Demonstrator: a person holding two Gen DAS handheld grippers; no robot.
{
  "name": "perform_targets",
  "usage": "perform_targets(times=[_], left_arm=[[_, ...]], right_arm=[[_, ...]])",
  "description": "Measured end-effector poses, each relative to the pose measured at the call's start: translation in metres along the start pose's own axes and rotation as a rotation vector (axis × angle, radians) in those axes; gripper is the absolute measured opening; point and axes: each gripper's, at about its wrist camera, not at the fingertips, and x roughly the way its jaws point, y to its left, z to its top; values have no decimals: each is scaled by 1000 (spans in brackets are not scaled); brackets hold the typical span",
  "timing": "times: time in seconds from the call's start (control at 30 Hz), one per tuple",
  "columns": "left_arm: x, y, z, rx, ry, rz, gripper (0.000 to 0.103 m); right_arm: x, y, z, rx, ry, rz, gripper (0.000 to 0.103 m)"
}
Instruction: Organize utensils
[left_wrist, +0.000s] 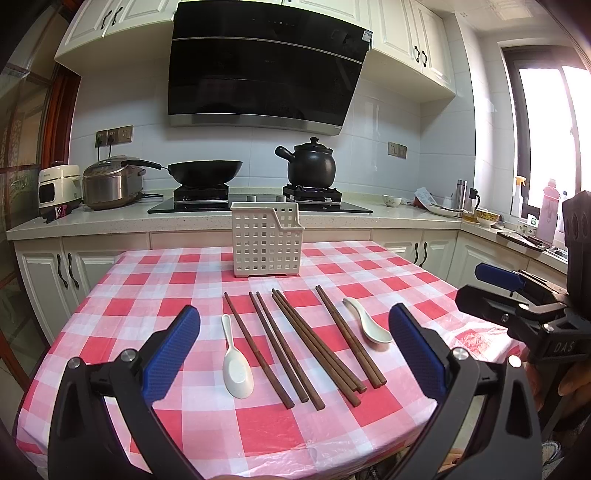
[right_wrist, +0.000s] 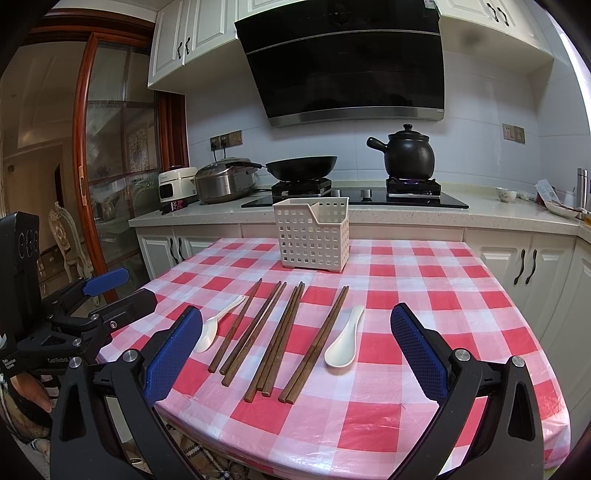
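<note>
Kitchen table with a red and white checked cloth (left_wrist: 192, 280), set with spoons and chopsticks.

Brown chopsticks (left_wrist: 295, 343) lie side by side in the middle of the cloth, in loose pairs with one alone on the left. One white spoon (left_wrist: 236, 369) lies just left of them and another white spoon (left_wrist: 367, 325) lies just right of them. A white basket with holes (left_wrist: 266, 240) stands upright behind them, near the far edge of the table. It looks empty. The left gripper (left_wrist: 293, 354) hangs above the near edge with its blue fingers (left_wrist: 171, 354) wide apart and nothing between them. The right gripper (right_wrist: 295, 354) does the same, jaws wide apart and holding nothing. Behind the table a black wok (left_wrist: 205, 171) and a black pot (left_wrist: 310, 162) sit on the stove.
</note>
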Motion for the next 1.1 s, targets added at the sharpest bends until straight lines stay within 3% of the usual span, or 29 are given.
perform_targets(times=[1.1], left_arm=[[-3,0,-3,4,4,-26,99]], right_arm=[[0,0,-2,7,8,3,96]])
